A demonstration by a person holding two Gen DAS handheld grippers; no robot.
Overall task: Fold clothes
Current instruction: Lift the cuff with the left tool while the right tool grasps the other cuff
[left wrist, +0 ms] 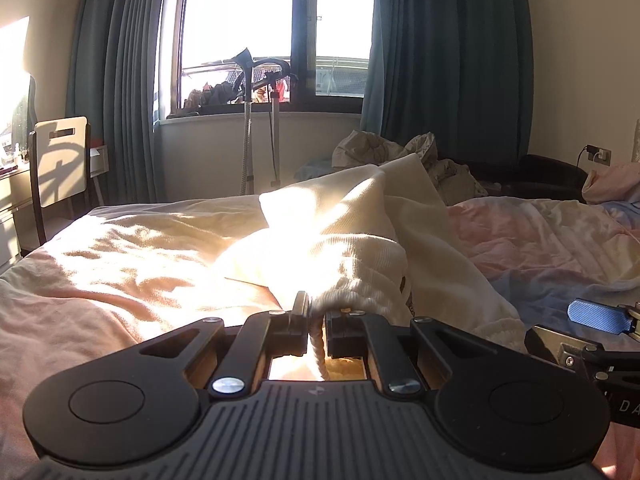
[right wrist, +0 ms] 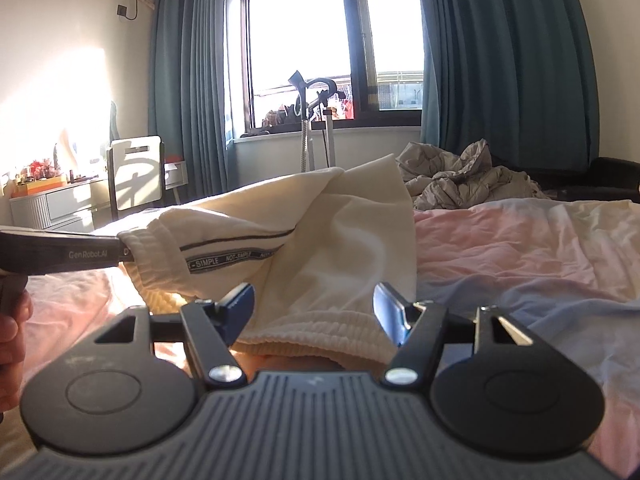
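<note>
Left gripper (left wrist: 316, 316) clamped tight on the ribbed hem of cream sweatpants (right wrist: 320, 248), lifted in a bunch above the sunlit bed (right wrist: 520, 248). Right gripper (right wrist: 314, 304) spread wide, blue fingers (right wrist: 240, 308) either side of the other ribbed hem, nothing grasped.

cream trousers (right wrist: 320, 240) (grey lettered stripe), pink-blue bedding (right wrist: 520, 248), teal curtains (right wrist: 500, 60)
</note>
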